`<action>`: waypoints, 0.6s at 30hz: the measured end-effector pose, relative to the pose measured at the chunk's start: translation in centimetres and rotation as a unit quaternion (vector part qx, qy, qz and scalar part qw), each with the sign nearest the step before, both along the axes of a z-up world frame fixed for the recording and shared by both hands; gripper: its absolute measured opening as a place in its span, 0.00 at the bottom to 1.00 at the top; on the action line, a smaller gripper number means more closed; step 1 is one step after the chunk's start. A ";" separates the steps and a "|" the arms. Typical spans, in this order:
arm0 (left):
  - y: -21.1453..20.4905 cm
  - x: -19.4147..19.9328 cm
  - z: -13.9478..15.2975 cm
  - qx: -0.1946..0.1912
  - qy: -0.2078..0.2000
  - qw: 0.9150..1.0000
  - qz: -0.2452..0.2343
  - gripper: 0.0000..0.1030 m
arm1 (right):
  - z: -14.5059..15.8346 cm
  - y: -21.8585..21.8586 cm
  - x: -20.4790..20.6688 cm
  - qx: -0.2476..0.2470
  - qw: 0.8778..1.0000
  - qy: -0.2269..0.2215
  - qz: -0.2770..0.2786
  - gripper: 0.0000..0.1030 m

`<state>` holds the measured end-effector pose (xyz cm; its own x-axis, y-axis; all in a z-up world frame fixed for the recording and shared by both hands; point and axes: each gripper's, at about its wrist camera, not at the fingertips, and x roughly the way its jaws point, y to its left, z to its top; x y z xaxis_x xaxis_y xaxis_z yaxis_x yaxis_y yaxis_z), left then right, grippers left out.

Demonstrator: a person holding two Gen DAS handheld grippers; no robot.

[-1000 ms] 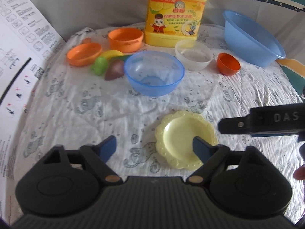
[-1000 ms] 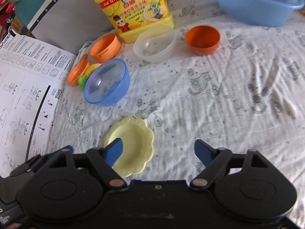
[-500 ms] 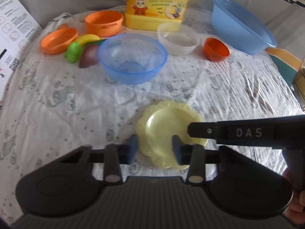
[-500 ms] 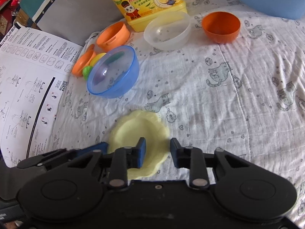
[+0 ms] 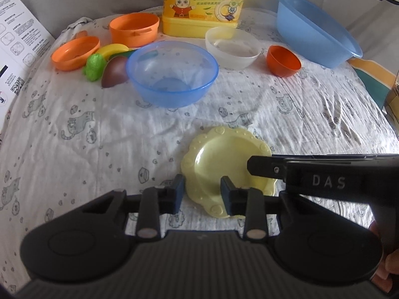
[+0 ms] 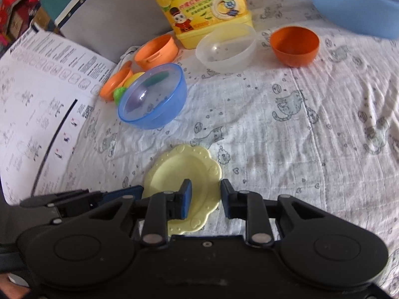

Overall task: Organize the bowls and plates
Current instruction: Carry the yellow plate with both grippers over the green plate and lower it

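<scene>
Both my left tool (image 5: 202, 193) and right tool (image 6: 205, 198) have just narrowed above the pale yellow scalloped plastic plate (image 5: 224, 167), gripping nothing (it lies flat on the cat-print sheet (image 5: 99, 137)). The translucent blue plastic bowl (image 5: 172, 74), frosted bowl (image 5: 232, 47) and orange bowls remain scattered; sorting seems barely begun.

1. The right gripper (image 6: 205, 198) hangs over the near edge of the yellow plate (image 6: 179, 172); its jaws have just been closing and stand narrow, gripping nothing.
2. The plate lies flat on the cat-print cloth (image 6: 311, 137).
3. Farther off sit a blue bowl (image 6: 153, 97), a clear bowl (image 6: 225, 47) and an orange bowl (image 6: 295, 46).
</scene>
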<state>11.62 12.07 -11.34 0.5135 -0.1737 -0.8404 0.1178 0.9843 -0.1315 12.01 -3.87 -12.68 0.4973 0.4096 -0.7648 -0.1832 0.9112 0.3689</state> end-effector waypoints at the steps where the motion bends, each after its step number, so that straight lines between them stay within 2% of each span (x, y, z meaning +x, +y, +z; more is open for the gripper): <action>1: -0.1 0.0 0.0 0.004 -0.002 1.000 -0.002 0.31 | 0.1 0.2 0.0 -0.004 1.000 -0.001 0.000 0.24; 8: -1.7 -0.8 0.8 0.049 -0.023 0.998 -0.014 0.30 | 1.3 2.5 -0.3 -0.069 0.998 0.005 0.000 0.26; 18: -0.7 -2.1 2.6 0.011 -0.026 1.000 0.004 0.26 | 2.9 0.9 -1.4 -0.037 0.999 0.011 -0.010 0.26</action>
